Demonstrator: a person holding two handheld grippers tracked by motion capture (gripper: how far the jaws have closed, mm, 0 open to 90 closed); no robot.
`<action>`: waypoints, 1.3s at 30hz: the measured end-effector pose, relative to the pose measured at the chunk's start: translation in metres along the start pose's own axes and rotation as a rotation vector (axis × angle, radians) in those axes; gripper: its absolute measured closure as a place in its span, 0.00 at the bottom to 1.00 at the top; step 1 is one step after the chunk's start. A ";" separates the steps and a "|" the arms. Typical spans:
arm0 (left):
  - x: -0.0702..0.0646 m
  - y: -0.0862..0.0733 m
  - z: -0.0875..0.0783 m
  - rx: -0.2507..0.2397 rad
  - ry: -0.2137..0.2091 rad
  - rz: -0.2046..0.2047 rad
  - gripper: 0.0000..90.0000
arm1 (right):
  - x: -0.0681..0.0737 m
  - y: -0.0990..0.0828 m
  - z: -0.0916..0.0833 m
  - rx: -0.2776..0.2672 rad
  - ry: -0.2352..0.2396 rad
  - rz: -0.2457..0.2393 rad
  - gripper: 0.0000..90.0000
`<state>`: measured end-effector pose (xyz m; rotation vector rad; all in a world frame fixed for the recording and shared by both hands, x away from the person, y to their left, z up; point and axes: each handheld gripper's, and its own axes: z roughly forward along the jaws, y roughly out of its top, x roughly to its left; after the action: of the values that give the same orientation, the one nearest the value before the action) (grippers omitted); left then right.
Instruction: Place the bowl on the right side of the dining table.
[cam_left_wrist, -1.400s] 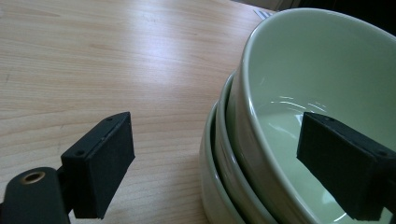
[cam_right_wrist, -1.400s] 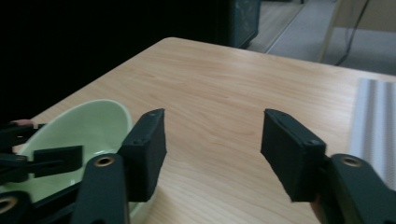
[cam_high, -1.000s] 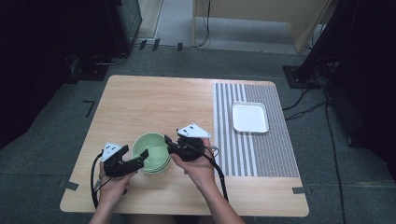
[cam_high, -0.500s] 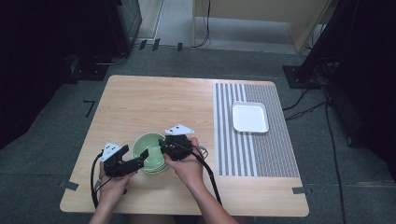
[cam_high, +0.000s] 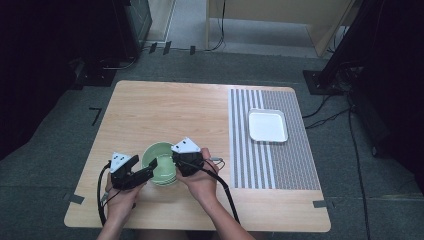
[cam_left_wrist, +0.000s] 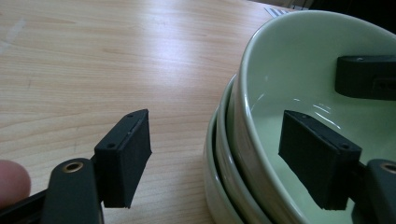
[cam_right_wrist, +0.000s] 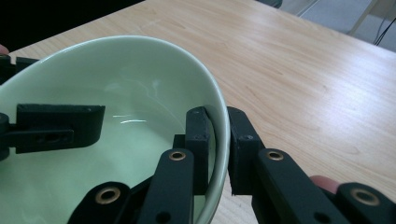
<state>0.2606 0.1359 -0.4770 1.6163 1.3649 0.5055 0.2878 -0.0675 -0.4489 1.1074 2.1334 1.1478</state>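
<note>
A stack of pale green bowls (cam_high: 159, 161) sits on the wooden table (cam_high: 170, 112) near its front edge. My right gripper (cam_right_wrist: 218, 148) is shut on the top bowl (cam_right_wrist: 116, 93), one jaw inside its rim and one outside; it meets the bowls' right side (cam_high: 179, 161) in the high view. My left gripper (cam_left_wrist: 219, 158) stands open astride the stack's (cam_left_wrist: 233, 154) left rim, one jaw over the table and the other inside the top bowl. From above it lies at the bowls' left edge (cam_high: 149, 172).
A white square tray (cam_high: 268, 125) rests on a grey striped mat (cam_high: 272, 160) at the table's right. Bare wood stretches behind and left of the bowls. Cables trail from both grippers toward the front edge.
My right gripper has moved left from beside the bowls onto the top bowl's rim and shut on it. The left gripper has stayed in place.
</note>
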 end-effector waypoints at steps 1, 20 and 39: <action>-0.001 0.002 -0.001 -0.004 0.004 0.000 0.29 | 0.000 -0.001 0.000 -0.006 -0.002 0.000 0.91; -0.015 0.011 -0.010 -0.059 0.053 0.069 0.91 | 0.004 0.001 -0.011 -0.106 -0.027 -0.003 0.93; -0.015 0.018 -0.005 -0.048 0.020 0.043 0.82 | 0.008 0.006 -0.021 -0.193 -0.046 -0.072 0.93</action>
<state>0.2624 0.1250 -0.4562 1.6081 1.3255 0.5770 0.2714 -0.0689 -0.4325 0.9533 1.9646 1.2525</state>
